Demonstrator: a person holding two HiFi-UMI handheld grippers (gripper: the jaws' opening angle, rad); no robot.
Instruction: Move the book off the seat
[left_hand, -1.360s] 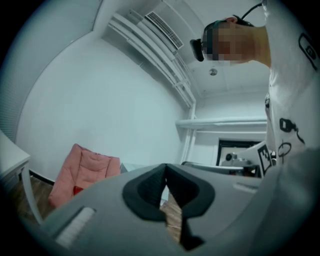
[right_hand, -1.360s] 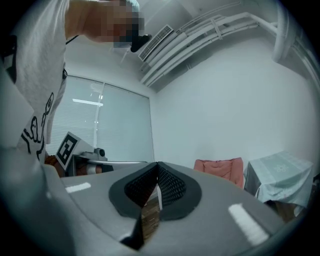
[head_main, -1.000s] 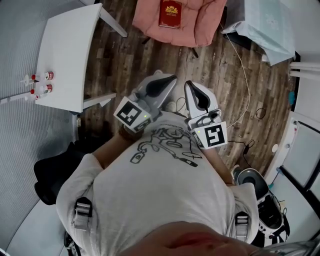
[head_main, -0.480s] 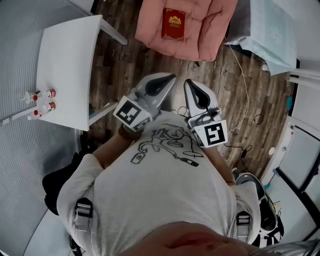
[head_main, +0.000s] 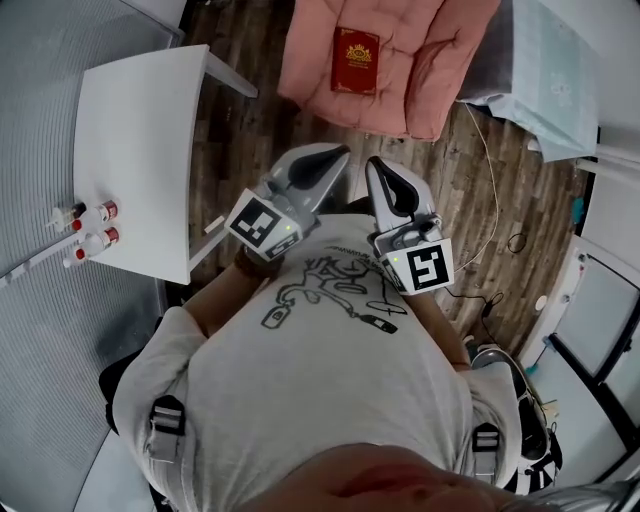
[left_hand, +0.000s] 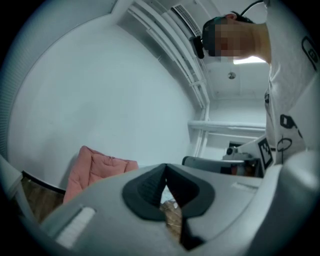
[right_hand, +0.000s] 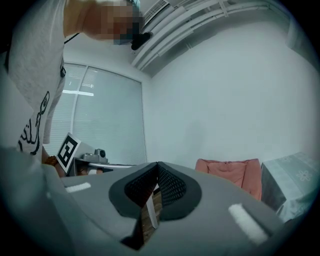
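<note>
We're looking down on one wooden floor (head_main: 250, 110), and on it one white table (head_main: 130, 130) off to the left. One pink cushioned seat (head_main: 400, 70) sits up ahead at the top. One pale blue cloth-covered piece (head_main: 550, 70) is just to the right of it. One white cable (head_main: 492, 170) trails across the boards.

There's the book (head_main: 355, 47): just one, red with a gold emblem, lying flat in the middle of the seat cushion. Nothing is touching it.

At the table's left edge stand small red-capped bottles (head_main: 98, 212). We make out two for sure, and the rest are too tiny to count.

Now the claws, two of them, side by side at chest level and well short of the seat. The left gripper (head_main: 343, 153) has its jaws pressed together with nothing between them. The right gripper (head_main: 373, 166) is the same, jaws closed tip to tip and empty. In both gripper views we catch the pink seat in the distance past the closed tips.
</note>
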